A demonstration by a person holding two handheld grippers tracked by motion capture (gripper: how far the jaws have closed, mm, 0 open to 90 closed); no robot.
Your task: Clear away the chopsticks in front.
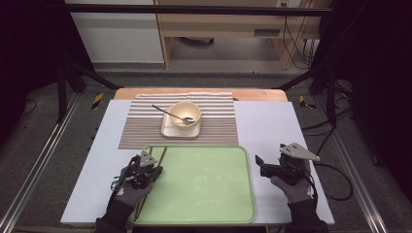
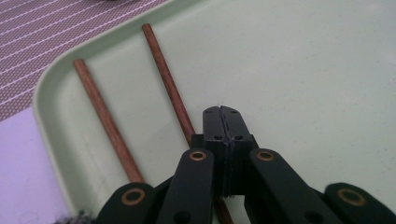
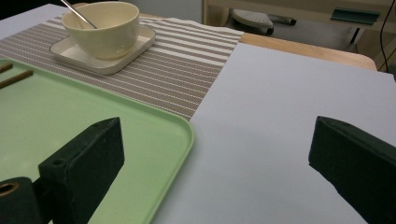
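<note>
Left claw (image 2: 221, 112) closed over tray (image 2: 303, 70), hiding one chopstick's (image 2: 166, 74) lower length

Left gripper (image 2: 223, 122) jaws are covering one chopstick's (image 2: 169, 84) lower length; the bowl (image 3: 102, 28) is hiding the spoon's (image 3: 77, 12) head.

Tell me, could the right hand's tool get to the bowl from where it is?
Probably yes: the right gripper has open jaws, and bare table and striped mat lie between it and the bowl.
</note>
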